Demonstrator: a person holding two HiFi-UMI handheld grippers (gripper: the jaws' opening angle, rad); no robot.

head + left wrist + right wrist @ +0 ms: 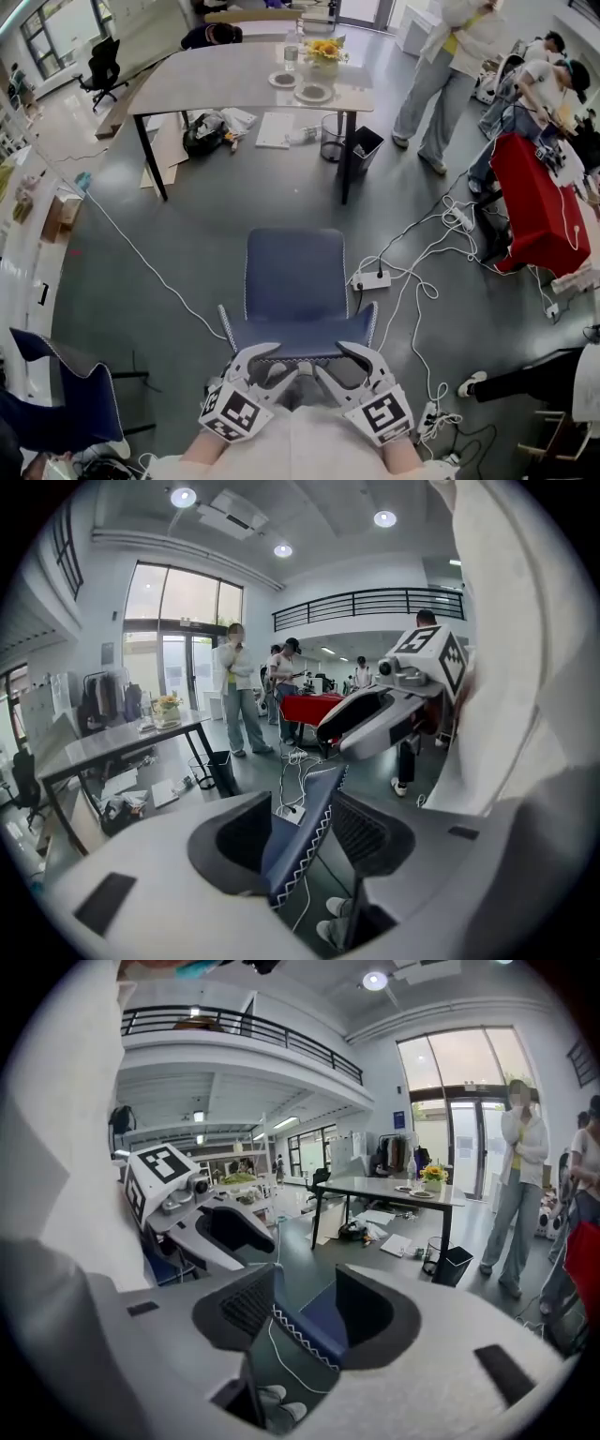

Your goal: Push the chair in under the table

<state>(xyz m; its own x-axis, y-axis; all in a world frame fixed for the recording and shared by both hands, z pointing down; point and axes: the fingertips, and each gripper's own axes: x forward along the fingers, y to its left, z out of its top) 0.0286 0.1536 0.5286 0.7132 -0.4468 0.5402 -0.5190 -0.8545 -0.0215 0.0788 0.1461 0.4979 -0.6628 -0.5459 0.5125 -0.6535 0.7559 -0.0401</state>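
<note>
Landmark for all positions: the blue chair (292,281). It stands directly in front of me with its seat facing away, and the table (234,84) lies beyond the chair's front edge, well apart from it; the chair is not yet under the table.

The left gripper (302,832) stands with its jaws apart; the top rim of the backrest (300,345) passes between them, and the pads are not clamped on it. The right gripper (307,1309) is likewise unclamped, with the same rim in its gap, just beside the left gripper along the rim.

Handling, as I judge it: the frame is stiff and the chair moderately light, so it should slide if pushed level; the backrest panel looks soft and will give before the frame moves. I would take hold of the rim itself, one gripper on either side of its centre, and push level so that the chair does not tip. I cannot see the chair's base.

Hazards: a white power strip (370,279) and its cables lie on the floor just beside the chair's right front corner; a wire bin (330,138) stands beyond the chair, under the table.
</note>
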